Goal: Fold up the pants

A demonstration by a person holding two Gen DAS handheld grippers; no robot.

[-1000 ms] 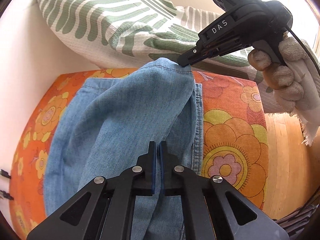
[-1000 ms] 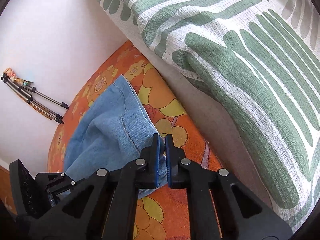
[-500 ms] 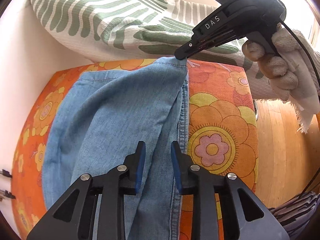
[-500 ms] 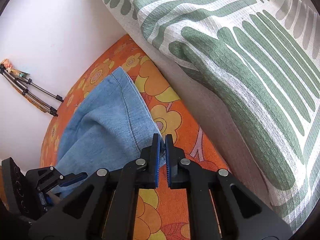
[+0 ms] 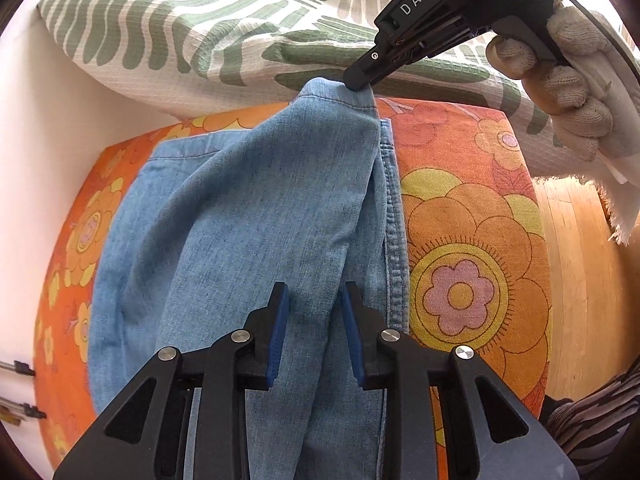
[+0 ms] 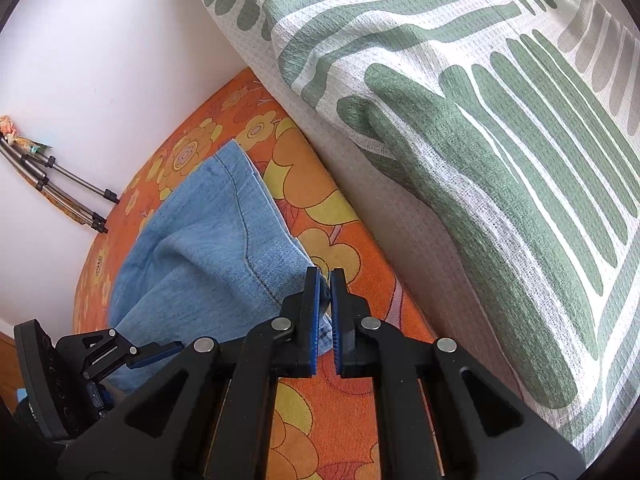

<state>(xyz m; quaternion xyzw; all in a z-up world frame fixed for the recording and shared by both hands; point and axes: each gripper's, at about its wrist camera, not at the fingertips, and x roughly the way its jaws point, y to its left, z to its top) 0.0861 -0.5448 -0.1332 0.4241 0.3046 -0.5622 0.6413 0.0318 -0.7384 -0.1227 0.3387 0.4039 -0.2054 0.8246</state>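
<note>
- The blue denim pants [image 5: 256,216] lie on an orange floral bedcover [image 5: 472,264], with one layer folded over another and a stitched side seam running along their right edge in the left wrist view.
- The far hem corner of the top layer is lifted slightly off the cover, near the foot of a green-and-white patterned pillow [image 5: 192,32].
- The right gripper [image 6: 325,280] is clamped nearly closed on that hem corner, with denim pinched between its blue pads; a gloved hand [image 5: 560,80] holds it.
- The left gripper [image 5: 312,300] hangs over the near part of the pants with a narrow gap; its jaws have just been closing a little, and a raised fold of denim runs between them without being visibly pressed.
- Beyond the bedcover are a white wall [image 6: 80,60], a wooden floor [image 5: 580,264] and folded tripod legs [image 6: 60,184] against the wall.
</note>
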